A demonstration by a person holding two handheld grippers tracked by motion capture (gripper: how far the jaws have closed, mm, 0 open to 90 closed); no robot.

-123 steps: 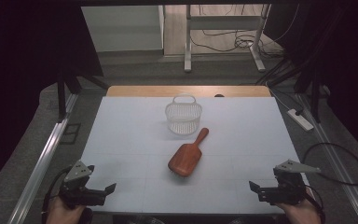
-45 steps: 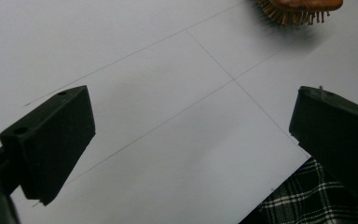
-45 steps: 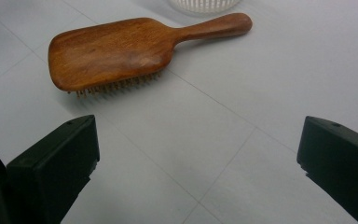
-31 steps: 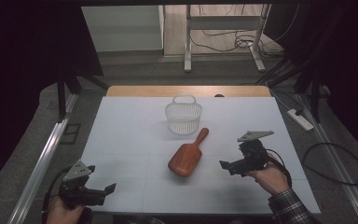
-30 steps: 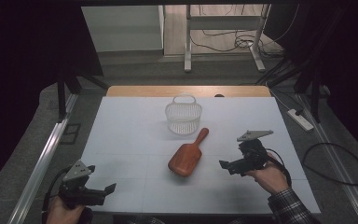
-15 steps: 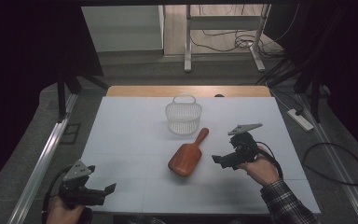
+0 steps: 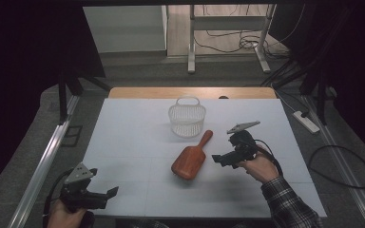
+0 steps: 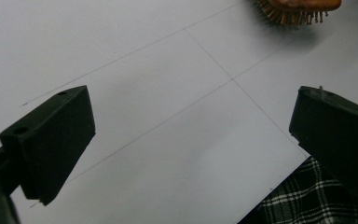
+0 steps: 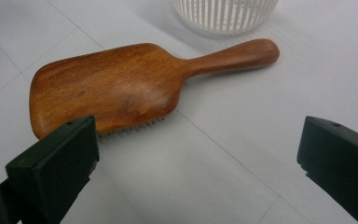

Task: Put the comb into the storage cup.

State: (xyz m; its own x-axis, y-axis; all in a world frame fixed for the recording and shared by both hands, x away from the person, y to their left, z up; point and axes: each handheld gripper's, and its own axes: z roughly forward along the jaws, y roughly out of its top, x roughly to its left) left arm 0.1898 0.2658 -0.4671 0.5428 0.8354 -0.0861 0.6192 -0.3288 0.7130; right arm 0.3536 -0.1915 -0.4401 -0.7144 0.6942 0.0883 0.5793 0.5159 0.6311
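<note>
wooden hairbrush (image 7: 191,158) lies bristles-down mid-table (image 7: 123,142), handle pointing toward white basket (image 7: 187,118); right hand-held gripper (image 7: 220,159) nearer, just beside its head, jaws wide apart; left hand-held gripper (image 7: 105,194) likewise agape, well apart.

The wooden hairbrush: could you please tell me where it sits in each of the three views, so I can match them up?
High view: wooden hairbrush lies mid-table, bristles down, handle toward the white basket.
Left gripper view: its bristled edge at the top right.
Right gripper view: it lies across the upper middle, beyond the open jaws.
Shared landmark: the basket, just past the handle's tip in the high and right gripper views.
</note>
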